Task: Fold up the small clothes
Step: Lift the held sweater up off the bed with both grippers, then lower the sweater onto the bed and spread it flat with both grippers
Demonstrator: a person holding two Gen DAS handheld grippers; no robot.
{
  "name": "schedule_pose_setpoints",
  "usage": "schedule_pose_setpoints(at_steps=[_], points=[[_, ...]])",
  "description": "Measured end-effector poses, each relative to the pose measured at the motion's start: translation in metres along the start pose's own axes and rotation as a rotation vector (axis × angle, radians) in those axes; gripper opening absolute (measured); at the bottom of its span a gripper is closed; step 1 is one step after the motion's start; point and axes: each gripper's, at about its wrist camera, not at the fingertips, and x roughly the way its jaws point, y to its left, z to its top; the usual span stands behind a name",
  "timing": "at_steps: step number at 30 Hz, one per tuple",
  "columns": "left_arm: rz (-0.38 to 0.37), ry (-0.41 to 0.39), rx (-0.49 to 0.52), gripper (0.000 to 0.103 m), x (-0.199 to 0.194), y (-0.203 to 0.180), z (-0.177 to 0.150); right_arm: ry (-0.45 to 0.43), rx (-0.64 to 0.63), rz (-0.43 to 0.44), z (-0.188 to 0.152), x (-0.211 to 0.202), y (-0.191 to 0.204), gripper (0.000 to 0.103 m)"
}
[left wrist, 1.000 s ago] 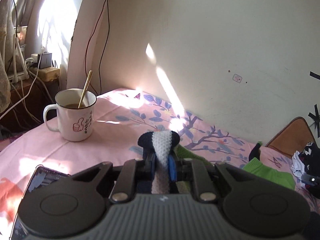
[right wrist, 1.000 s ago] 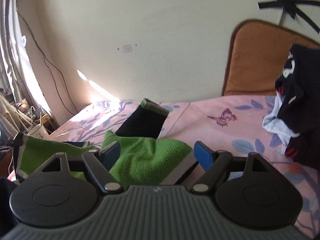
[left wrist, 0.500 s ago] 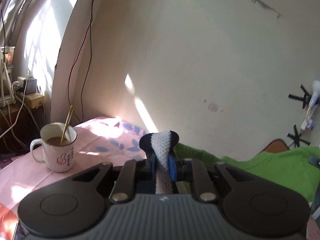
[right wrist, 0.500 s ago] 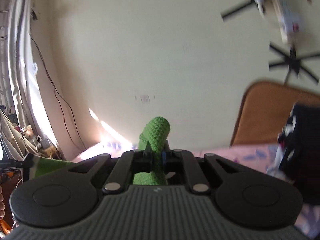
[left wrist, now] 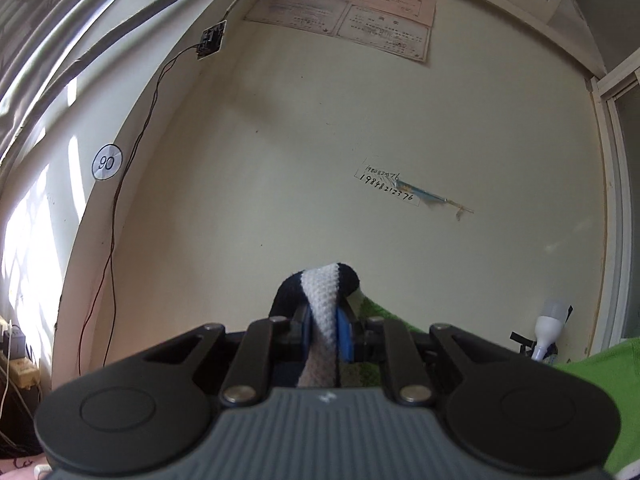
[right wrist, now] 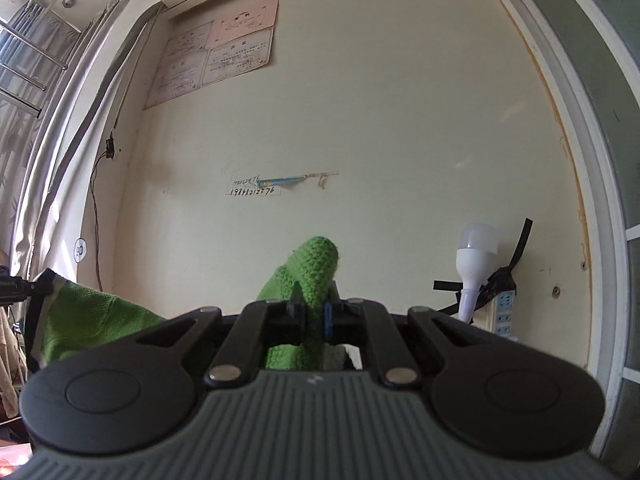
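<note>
A small green knit garment with a black-and-white striped edge hangs lifted between both grippers. My left gripper is shut on the striped edge, which bulges out past the blue pads. The green cloth runs off to the lower right. My right gripper is shut on a fold of the green knit. In the right wrist view the cloth sags to the left, up to the striped corner by the left gripper's tip. Both grippers face the wall, well above the bed.
A cream wall fills both views, with pinned papers, a dark cable and a handwritten note. A taped white bulb and a power strip sit low on the right. A door frame edges the right side.
Both grippers rose and tilted up with the garment, so the bed, mug and clothes pile dropped out of view. The right gripper went from open around the green cloth to shut on it.
</note>
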Motion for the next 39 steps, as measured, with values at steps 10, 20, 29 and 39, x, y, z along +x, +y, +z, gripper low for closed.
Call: schedule_pose_setpoints(at_steps=[10,20,29,39], points=[[0.23,0.406,0.286,0.03,0.181,-0.021,-0.156,0.419,-0.057,-0.416,-0.169,0.162,-0.022,0.044],[0.061,0.726,0.149,0.054,0.042,0.079,-0.259,0.713,0.35,0.049,-0.3,0.017,-0.071,0.061],[-0.032,0.932,-0.012,0.035,0.021,0.07,-0.31,0.852,0.39,0.222,-0.34,-0.003,-0.045,0.038],[-0.21,0.74,0.137,0.025,-0.104,0.076,-0.196,0.825,0.383,0.515,-0.305,-0.006,-0.055,0.042]])
